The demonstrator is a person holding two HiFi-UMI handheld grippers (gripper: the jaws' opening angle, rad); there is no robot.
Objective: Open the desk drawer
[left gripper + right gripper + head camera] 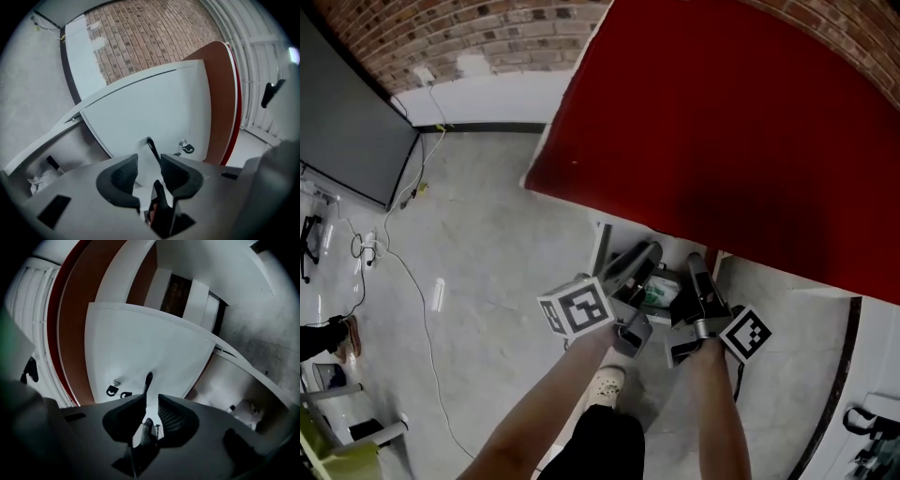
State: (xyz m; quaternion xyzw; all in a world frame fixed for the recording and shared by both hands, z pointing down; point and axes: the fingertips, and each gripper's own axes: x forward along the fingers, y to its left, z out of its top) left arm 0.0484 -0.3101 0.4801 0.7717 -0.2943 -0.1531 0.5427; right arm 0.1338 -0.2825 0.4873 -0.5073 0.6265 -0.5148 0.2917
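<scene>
Both grippers are held side by side under the near edge of the red desk top (pixel 741 122), pointing at the white drawer unit beneath it.

In the left gripper view the white drawer front (pixel 150 103) fills the middle, with its slim dark handle (pixel 151 146) just past the tips of the left gripper (pixel 149 161). The jaws stand apart, the lower end of the handle shows in the gap between them, and neither pad presses on it. A lock with keys (pixel 186 146) sits at about 3 o'clock from the handle.

In the right gripper view the same drawer front (pixel 140 343) faces the right gripper (pixel 151 401). Its jaws are apart by a narrower gap, with the handle (pixel 148 379) just ahead at 12 o'clock, and they grip nothing.

An open compartment beside the drawer front holds a crumpled white thing (pixel 40 179), at 8 o'clock in the left gripper view.
</scene>
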